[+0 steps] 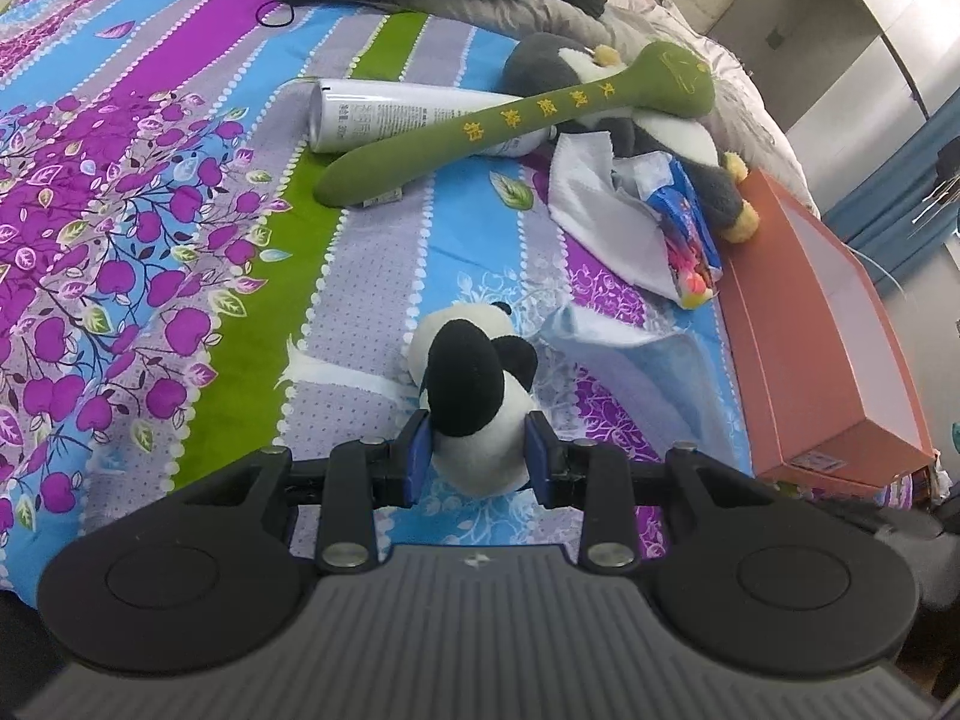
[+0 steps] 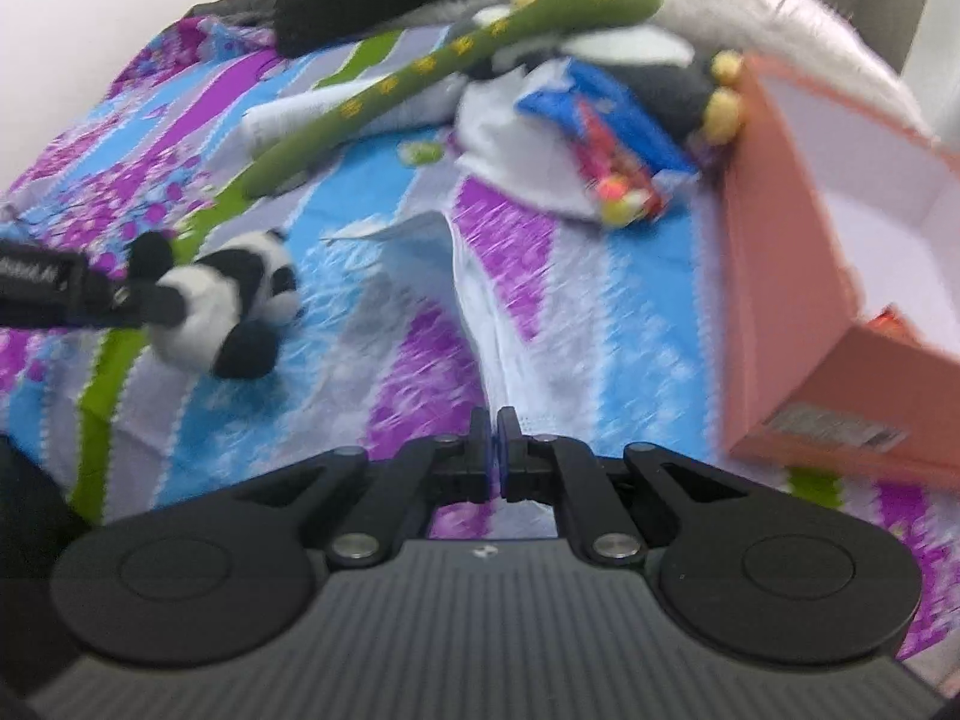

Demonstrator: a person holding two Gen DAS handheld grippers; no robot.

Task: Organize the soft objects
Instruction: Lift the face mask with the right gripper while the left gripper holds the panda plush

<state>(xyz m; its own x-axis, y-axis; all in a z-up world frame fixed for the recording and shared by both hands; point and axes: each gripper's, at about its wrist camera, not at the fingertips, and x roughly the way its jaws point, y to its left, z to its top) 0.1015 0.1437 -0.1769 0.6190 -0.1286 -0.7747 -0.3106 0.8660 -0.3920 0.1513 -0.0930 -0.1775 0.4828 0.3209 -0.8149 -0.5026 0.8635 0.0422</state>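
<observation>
Panda plush (image 1: 474, 396), black and white, sits clamped at its rump between the blue pads of the left gripper (image 1: 478, 450), head pointing away from the tongs over a flowered bedsheet (image 1: 150, 252). The right gripper (image 2: 495, 450) is clenched, its jaws all but touching on the edge of a pale blue cloth (image 2: 474, 300) that trails away ahead of it; the blur leaves the grip itself a probable reading, not a certain one. To the right of both tongs stands an open orange cardboard box (image 1: 798, 324), its white inside showing, seemingly the bin for the soft things. Farther ahead of the left tongs lie a long green plush mallet (image 1: 516, 114) propped across a white spray can (image 1: 384, 114), a grey-and-white penguin toy (image 1: 672, 138), a white cloth (image 1: 594, 204) and a bright snack packet (image 1: 690, 228). The grip low on the toy's body looks chosen to carry the panda clear of the sheet and swing it right toward the box.
</observation>
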